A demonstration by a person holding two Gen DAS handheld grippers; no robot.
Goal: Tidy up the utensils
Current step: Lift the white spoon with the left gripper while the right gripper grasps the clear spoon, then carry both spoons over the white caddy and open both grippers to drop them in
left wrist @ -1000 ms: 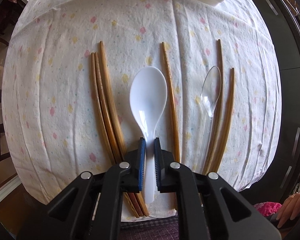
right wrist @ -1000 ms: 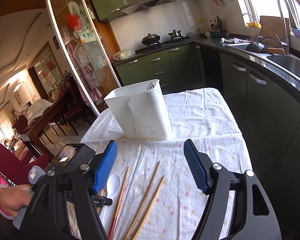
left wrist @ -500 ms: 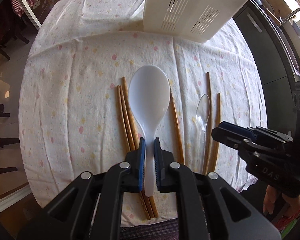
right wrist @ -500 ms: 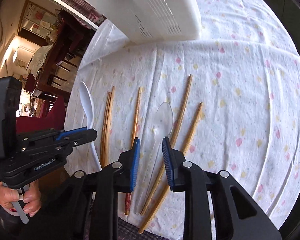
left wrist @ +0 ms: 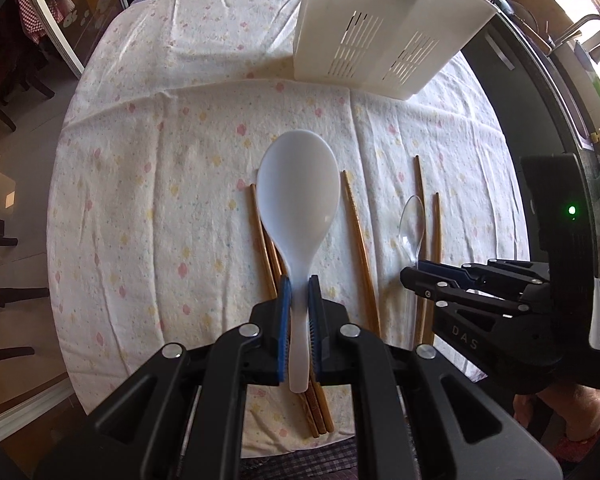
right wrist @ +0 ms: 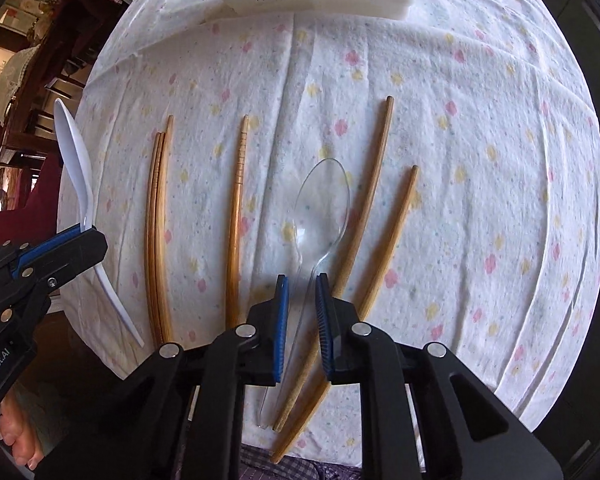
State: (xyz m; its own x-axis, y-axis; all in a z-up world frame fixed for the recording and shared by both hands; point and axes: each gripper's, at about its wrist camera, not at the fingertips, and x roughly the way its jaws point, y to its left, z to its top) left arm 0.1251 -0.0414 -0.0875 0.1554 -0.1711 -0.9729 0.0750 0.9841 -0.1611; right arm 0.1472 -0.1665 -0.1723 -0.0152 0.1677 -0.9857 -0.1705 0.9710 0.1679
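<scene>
Two spoons concern us: our left gripper clamps the white spoon by its handle, lifted above the cloth-covered table. Our right gripper has just been closing around the clear spoon, lying between chopsticks, near the white holder

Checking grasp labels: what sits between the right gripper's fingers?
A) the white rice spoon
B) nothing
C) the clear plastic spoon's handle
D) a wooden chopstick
C: the right gripper straddles the clear plastic spoon at its handle; the white rice spoon is in the left gripper.
</scene>
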